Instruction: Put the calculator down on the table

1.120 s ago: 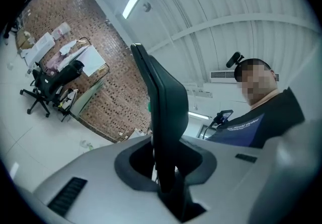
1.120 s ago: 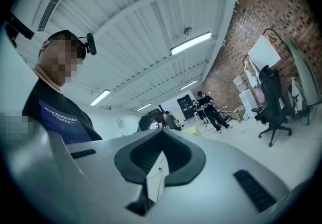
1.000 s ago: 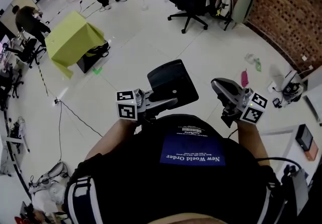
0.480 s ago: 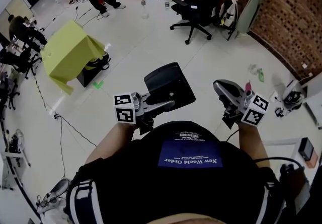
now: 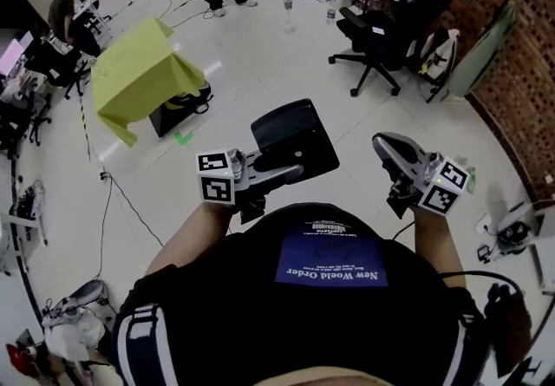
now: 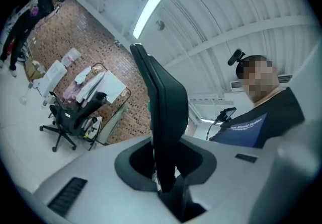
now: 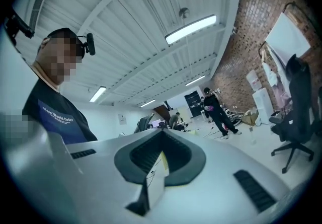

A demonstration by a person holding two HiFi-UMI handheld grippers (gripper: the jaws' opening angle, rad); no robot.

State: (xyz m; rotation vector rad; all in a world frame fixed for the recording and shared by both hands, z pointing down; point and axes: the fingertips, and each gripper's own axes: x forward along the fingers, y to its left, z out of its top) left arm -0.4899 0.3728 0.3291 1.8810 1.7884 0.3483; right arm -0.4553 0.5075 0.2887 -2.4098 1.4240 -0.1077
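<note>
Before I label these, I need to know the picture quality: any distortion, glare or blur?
Head view: wide-angle bending of the floor towards the edges, otherwise sharp and evenly lit. Left gripper view: round dark border, the calculator only a dark silhouette, the ceiling lamp blown out. Right gripper view: the same dark border, the strip light glaring.

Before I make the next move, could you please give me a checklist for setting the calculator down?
1. Calculator clamped edge-on in the left tool: ok.
2. Right tool empty, jaws together: ok.
3. Table under the calculator: not ok, only bare floor below it.
4. Target table identified: cannot tell; a yellow-draped stand sits well away to the left.
5. Way ahead clear: cannot tell; an office chair and a floor cable lie nearby.
</note>
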